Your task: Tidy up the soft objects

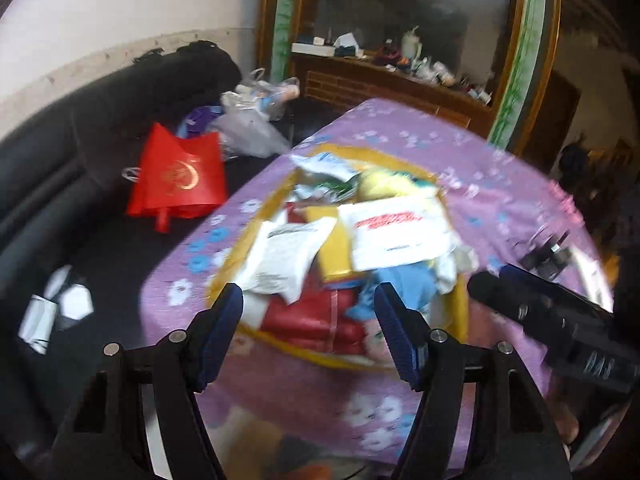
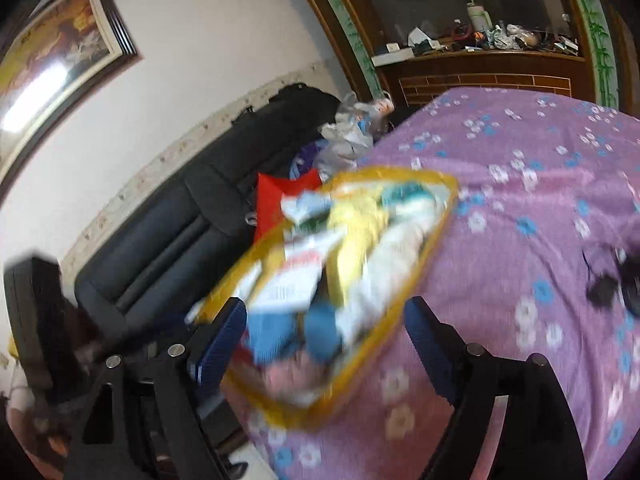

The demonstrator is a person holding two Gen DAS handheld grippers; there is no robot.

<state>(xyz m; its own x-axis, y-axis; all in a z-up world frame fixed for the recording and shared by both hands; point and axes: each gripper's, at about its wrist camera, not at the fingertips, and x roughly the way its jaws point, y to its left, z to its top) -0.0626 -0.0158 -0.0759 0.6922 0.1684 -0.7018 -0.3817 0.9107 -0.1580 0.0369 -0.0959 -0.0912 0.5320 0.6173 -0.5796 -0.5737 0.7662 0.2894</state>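
Observation:
A yellow-rimmed soft basket (image 1: 276, 196) lies on a purple flowered cloth (image 1: 500, 184). It holds a white packet (image 1: 284, 256), a white bag with red print (image 1: 396, 236), a blue cloth (image 1: 404, 284), a red packet (image 1: 312, 316) and a yellow plush (image 1: 384, 184). My left gripper (image 1: 310, 320) hovers open over the basket's near side, with nothing pressed between its blue pads. My right gripper (image 2: 326, 328) is also open, spanning the near end of the basket (image 2: 440, 216) without gripping anything. In the left wrist view the right gripper (image 1: 496, 280) reaches in from the right. Both views are motion-blurred.
A black sofa (image 1: 80, 160) to the left carries a red bag (image 1: 180, 176) and plastic bags (image 1: 248, 128). Behind stands a cluttered wooden cabinet (image 1: 380, 80). A small black object (image 2: 608, 284) lies on the cloth (image 2: 520, 180) at the right.

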